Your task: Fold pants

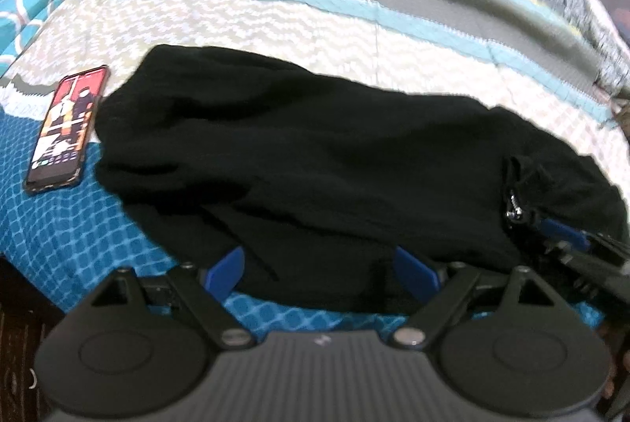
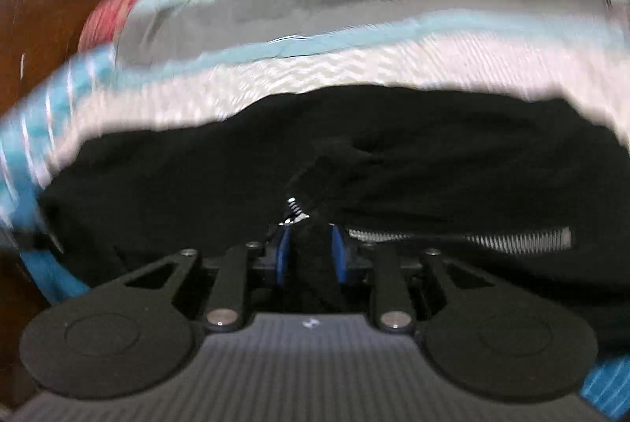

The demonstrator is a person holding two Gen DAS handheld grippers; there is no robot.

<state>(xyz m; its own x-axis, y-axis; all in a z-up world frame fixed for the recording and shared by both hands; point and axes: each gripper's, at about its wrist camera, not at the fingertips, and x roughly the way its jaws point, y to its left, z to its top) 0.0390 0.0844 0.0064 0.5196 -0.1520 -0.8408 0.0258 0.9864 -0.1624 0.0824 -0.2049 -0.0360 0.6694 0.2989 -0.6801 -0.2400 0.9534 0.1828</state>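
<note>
- Phone (image 1: pixel 67 128) lies on the bed (image 1: pixel 275 28), just left of the pants (image 1: pixel 315 166).
- Pants: black heap on the bed's near edge, partly doubled over; fold looks mid-way.
- Left tool (image 1: pixel 321 268): fingers spread wide over the near hem, holding nothing.
- Right tool (image 2: pixel 311 252): pressed together, pinching a ridge of cloth beside the zipper (image 2: pixel 472 237); view blurred.
- Next, by judgement: left tool must close on the hem, then both carry the cloth across together.

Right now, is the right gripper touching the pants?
Touching. The right wrist view shows the right gripper with its jaws closed on a bunched fold of the black pants.
</note>
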